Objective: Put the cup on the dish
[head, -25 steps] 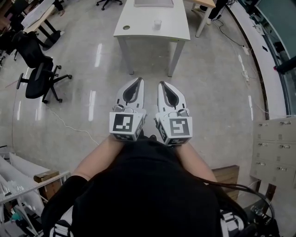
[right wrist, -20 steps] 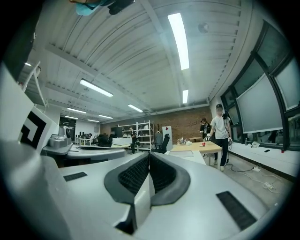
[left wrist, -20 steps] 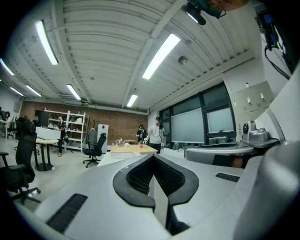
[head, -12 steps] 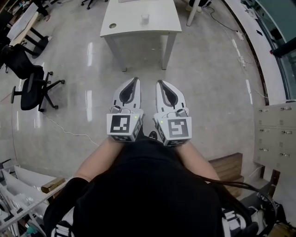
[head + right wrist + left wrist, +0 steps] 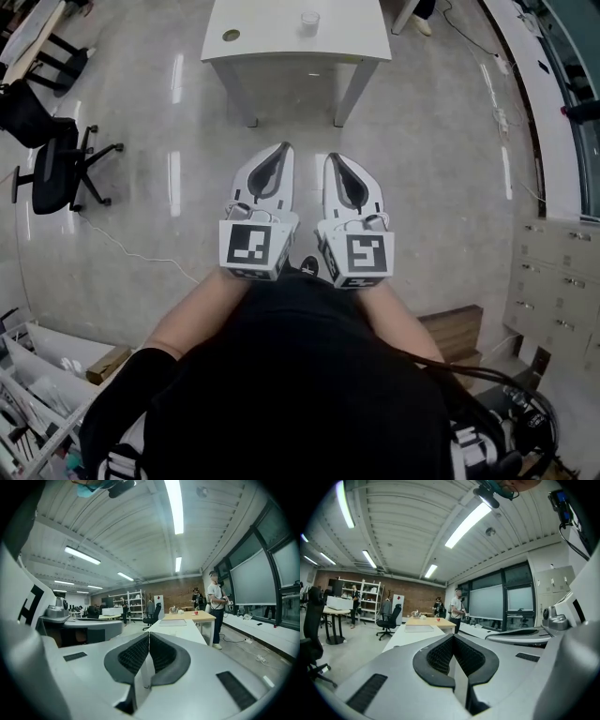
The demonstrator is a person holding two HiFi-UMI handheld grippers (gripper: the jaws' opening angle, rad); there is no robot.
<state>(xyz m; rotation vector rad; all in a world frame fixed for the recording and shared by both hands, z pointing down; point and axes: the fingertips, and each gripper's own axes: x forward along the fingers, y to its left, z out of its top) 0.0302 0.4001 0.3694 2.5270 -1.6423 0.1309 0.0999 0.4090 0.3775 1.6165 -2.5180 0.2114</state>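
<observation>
Since a second ago, table (image 5: pixel 272 28) and cup (image 5: pixel 309 21) sit higher in view; left gripper (image 5: pixel 283 147) and right gripper (image 5: pixel 330 157) both closed, empty — well apart from the cup; task not yet started.

Lighting bright and even. Ceiling strip lights (image 5: pixel 466 524) high above the fingers (image 5: pixel 436 656) are the source; streaked glare (image 5: pixel 174 178) on the polished floor (image 5: pixel 441 187) left of them. Shadows faint. Gripper views bow heavily, corners black; foreground nearest the lens slightly soft.
</observation>
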